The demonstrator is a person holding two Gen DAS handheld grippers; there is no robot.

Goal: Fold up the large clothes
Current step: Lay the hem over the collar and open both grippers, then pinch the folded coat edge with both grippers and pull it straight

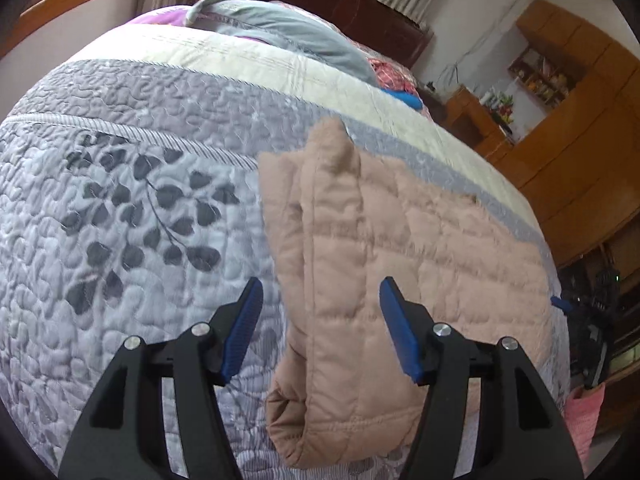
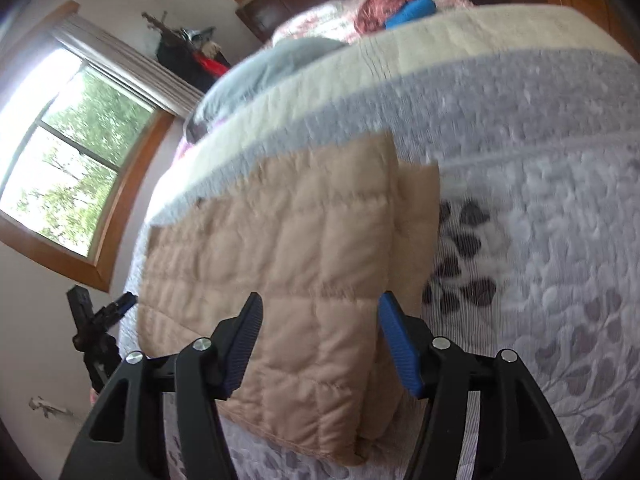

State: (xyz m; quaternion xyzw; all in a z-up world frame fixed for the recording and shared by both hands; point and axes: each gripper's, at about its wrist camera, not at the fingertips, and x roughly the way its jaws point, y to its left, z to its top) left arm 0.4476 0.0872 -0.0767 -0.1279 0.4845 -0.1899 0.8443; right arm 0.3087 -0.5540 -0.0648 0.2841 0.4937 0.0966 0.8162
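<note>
Between both sets of jaws lies the tan quilted jacket [image 1: 360, 280], folded on the bed [image 1: 120, 220]. Left gripper [image 1: 321, 330] and right gripper [image 2: 321, 330] gape, gripping nothing. The fold seems laid; next, probably, regrasp an edge.

A grey leaf-patterned quilt [image 1: 140, 208] covers the bed; a grey pillow [image 1: 288, 28] lies at twelve o'clock, wooden cabinets [image 1: 580, 128] at two, a window [image 2: 68, 160] at nine.

Home bedroom, quilted bed [image 1: 160, 208], wooden wardrobe [image 1: 580, 128], window [image 2: 68, 152]
</note>
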